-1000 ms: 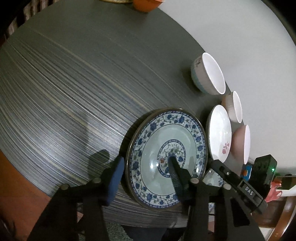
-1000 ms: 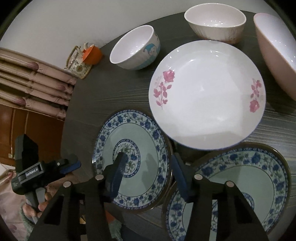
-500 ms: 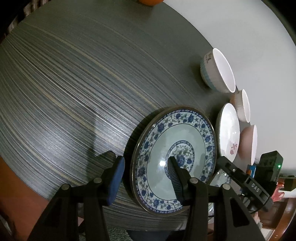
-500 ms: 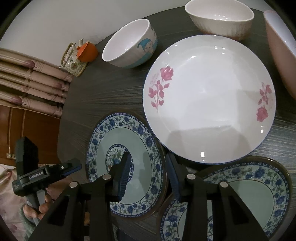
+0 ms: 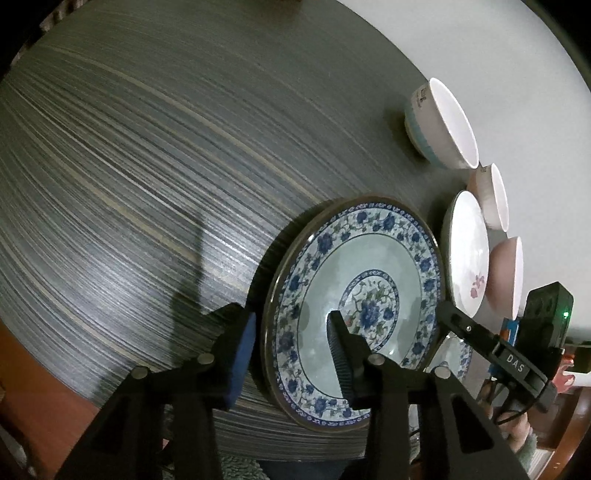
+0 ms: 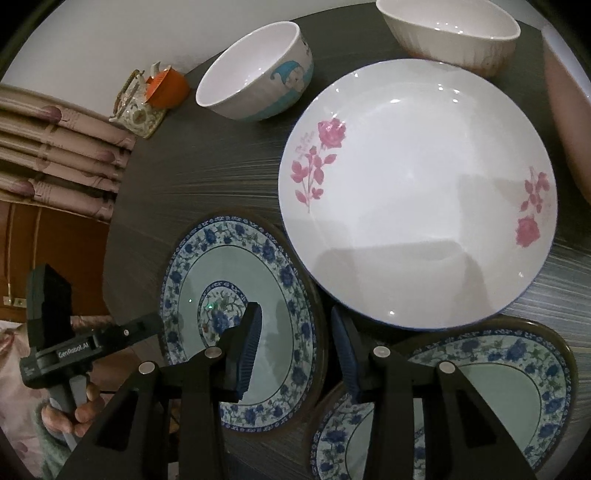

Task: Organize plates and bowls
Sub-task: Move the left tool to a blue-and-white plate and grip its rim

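A blue-and-white floral plate (image 5: 354,306) lies near the table's front edge; it also shows in the right wrist view (image 6: 240,299). My left gripper (image 5: 291,347) is open, its fingers straddling the plate's left rim. My right gripper (image 6: 295,343) is open, straddling the same plate's right rim, between it and a second blue floral plate (image 6: 480,402). A white plate with pink roses (image 6: 417,192) lies beyond; it also shows in the left wrist view (image 5: 467,254).
A white bowl with a blue cartoon (image 6: 258,74), a cream bowl (image 6: 450,33) and a pink bowl (image 6: 569,122) stand at the back of the dark round table (image 5: 147,147). An orange cup and patterned holder (image 6: 147,96) sit at the far edge.
Both grippers have moved in closer on the first blue plate. The left fingers now straddle its rim, and the right fingers have narrowed and reached its other rim.
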